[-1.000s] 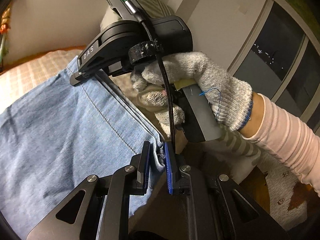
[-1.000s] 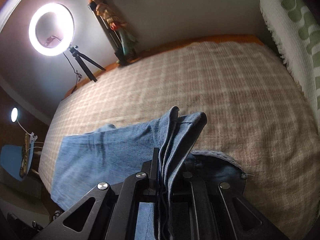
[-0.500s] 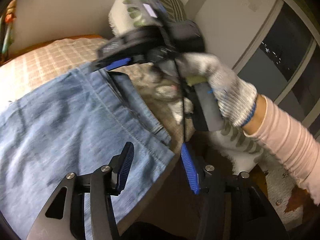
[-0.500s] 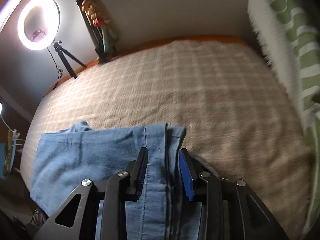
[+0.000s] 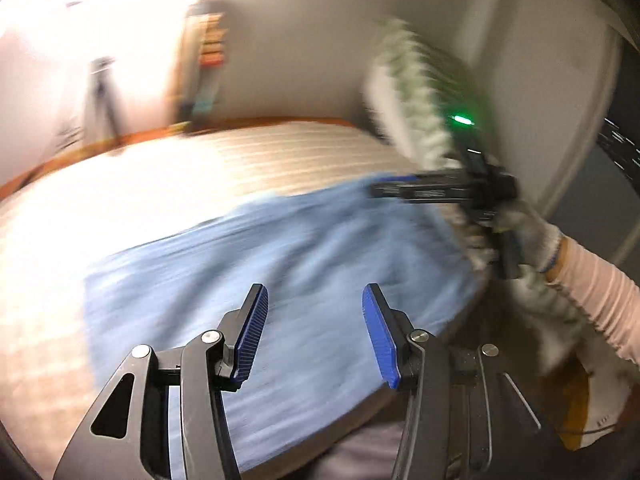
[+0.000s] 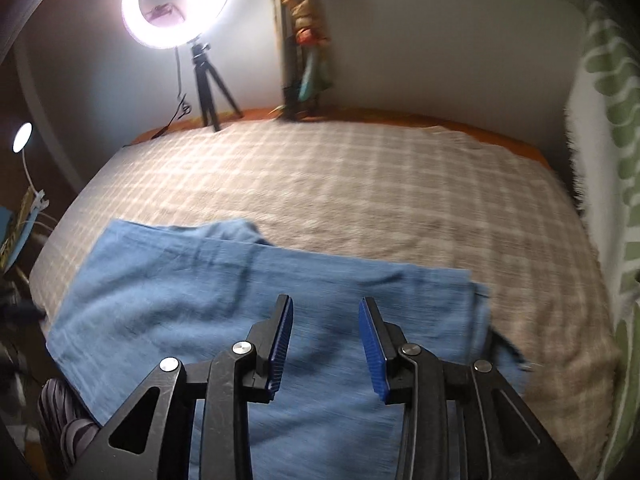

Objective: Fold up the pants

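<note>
Light blue denim pants (image 6: 224, 304) lie flat in a folded stack on the checked bed cover, near its front edge; they also show blurred in the left wrist view (image 5: 280, 280). My left gripper (image 5: 314, 320) is open and empty above the pants. My right gripper (image 6: 325, 332) is open and empty above the pants too. In the left wrist view the right gripper (image 5: 440, 190) hovers over the pants' far right corner, held by a gloved hand (image 5: 536, 232).
The beige checked bed cover (image 6: 360, 184) spreads behind the pants. A ring light on a tripod (image 6: 178, 0) and a colourful object (image 6: 304, 40) stand at the far wall. A green-and-white patterned pillow (image 6: 612, 120) stands at the right.
Both grippers let go of the pants and opened wide. Both pulled back and up. The pants now lie flat on the bed.
</note>
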Available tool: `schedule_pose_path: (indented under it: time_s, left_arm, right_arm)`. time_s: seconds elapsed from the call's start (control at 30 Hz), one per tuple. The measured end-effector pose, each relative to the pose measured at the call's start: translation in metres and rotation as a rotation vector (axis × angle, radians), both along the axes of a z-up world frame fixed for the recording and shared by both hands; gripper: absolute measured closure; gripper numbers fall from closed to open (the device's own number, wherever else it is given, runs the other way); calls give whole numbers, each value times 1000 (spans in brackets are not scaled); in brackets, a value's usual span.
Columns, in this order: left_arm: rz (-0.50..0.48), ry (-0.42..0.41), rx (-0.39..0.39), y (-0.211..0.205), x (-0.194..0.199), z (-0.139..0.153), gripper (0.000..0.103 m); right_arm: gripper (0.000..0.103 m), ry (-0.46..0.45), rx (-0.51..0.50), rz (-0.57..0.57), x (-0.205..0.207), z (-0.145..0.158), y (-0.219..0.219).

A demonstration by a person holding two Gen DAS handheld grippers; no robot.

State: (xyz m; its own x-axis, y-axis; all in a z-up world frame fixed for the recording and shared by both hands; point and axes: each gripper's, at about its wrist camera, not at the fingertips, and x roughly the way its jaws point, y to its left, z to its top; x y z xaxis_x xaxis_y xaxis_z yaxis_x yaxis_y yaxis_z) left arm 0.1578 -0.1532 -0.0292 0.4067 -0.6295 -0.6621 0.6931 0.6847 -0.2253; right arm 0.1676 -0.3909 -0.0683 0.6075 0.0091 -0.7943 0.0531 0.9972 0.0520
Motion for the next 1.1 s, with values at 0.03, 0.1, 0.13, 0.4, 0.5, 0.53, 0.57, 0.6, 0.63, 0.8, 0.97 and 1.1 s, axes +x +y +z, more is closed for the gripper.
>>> schedule_pose_path:
  time_s: [0.03,0.1,0.13,0.4,0.5,0.53,0.57,0.6,0.63,0.8,0.97,1.1]
  left_arm:
    - [60,-5,20,23,5,-4,55]
    - [127,-31,66,46,9,-9,55]
    - [156,-42,92,58,9,-15,55]
    - [210,-57,226,76,-5,-69,55]
    - [215,-83,298,76,-9,-83,55]
    - [222,-71,287,80,-9,-89,52]
    - [227,-67,254,90,-8,-92,52]
    - [238,-54,222,97,-8,-94,50]
    - [246,-50,209,100,-8,-94,47]
    - [283,-13,158,117,-16,-93,47]
    - [312,96,37,129,-16,-93,49]
    - [318,116,-8,135,-17,-94,49]
  right_arm:
    - [68,2,6,5,3,-3,5]
    - [67,7,10,16,9,-8,14]
    - [67,11,10,20,12,-11,19]
    - [59,48,-25,29,28,-30,38]
    - [59,66,-41,26,35,-39,38]
    - [59,70,-40,25,37,-42,37]
    - [59,74,-39,24,38,-44,37]
    - [59,77,-38,25,40,-46,36]
    - [59,81,-39,27,41,-48,36]
    - [57,117,-93,36,44,-47,44]
    - [51,84,-16,55,46,-21,70]
    - [43,87,67,130,55,-3,115]
